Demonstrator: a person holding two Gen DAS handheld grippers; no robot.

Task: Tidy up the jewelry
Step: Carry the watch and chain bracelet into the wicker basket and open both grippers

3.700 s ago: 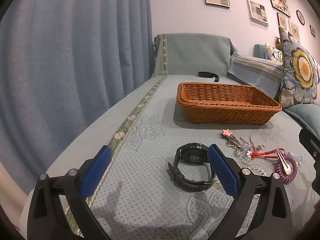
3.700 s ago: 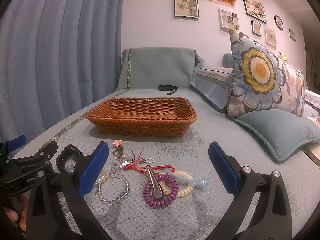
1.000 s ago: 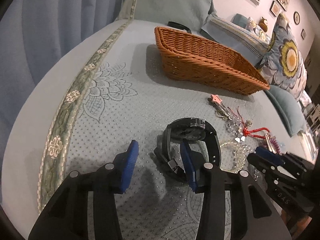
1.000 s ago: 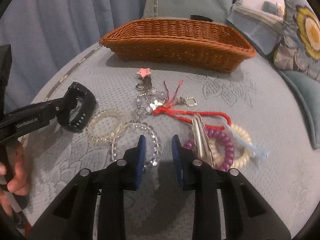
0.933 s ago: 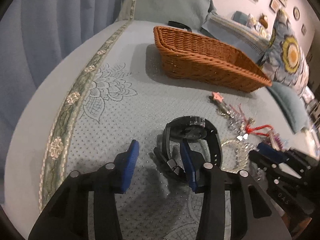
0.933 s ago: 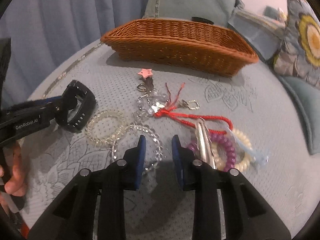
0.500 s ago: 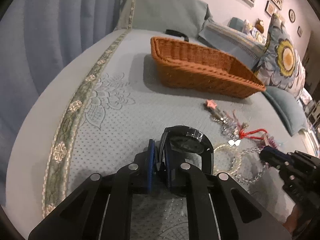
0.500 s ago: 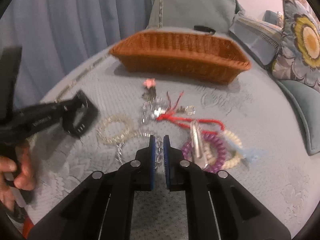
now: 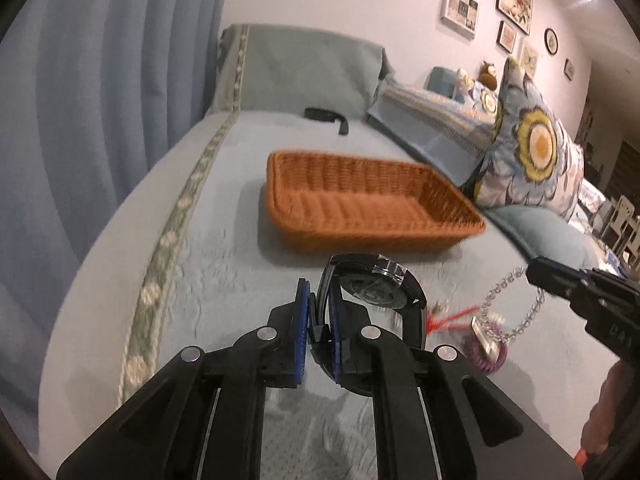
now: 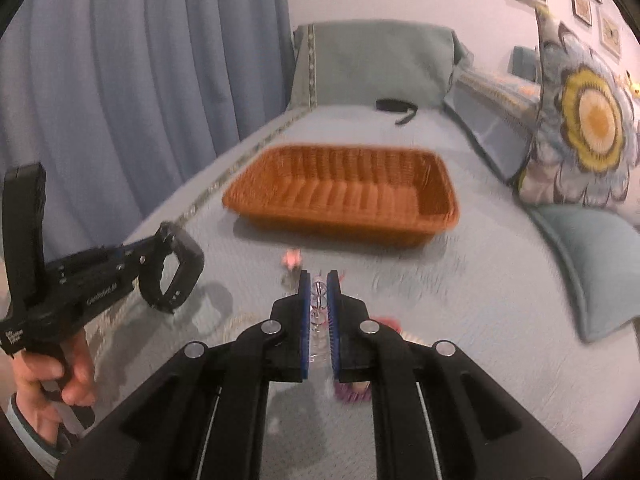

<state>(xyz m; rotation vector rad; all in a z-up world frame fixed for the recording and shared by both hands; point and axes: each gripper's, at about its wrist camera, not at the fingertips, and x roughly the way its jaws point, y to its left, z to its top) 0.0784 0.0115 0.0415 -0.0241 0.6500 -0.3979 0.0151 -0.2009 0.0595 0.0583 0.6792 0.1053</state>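
Observation:
My left gripper (image 9: 319, 300) is shut on the strap of a black wristwatch (image 9: 376, 284) and holds it above the bed; both also show in the right wrist view (image 10: 176, 268). My right gripper (image 10: 319, 288) is shut on a clear bead bracelet (image 10: 318, 300), which hangs from it in the left wrist view (image 9: 508, 304). The empty brown wicker basket (image 9: 288, 208) stands ahead of both (image 10: 248, 200). A purple coil hair tie with a silver clip (image 9: 486, 350), a red cord (image 9: 450, 316) and a pink star charm (image 10: 292, 258) lie on the bed below.
The grey-blue bed cover (image 9: 224, 248) runs to blue curtains (image 9: 100, 80) on the left. Flowered pillows (image 9: 532, 152) and a teal cushion (image 10: 592, 256) line the right. A black strap (image 9: 326, 114) lies by the headboard beyond the basket.
Both grippers closed, the left on the watch and the right on the bead bracelet. Both have lifted their items off the bed and moved toward the basket.

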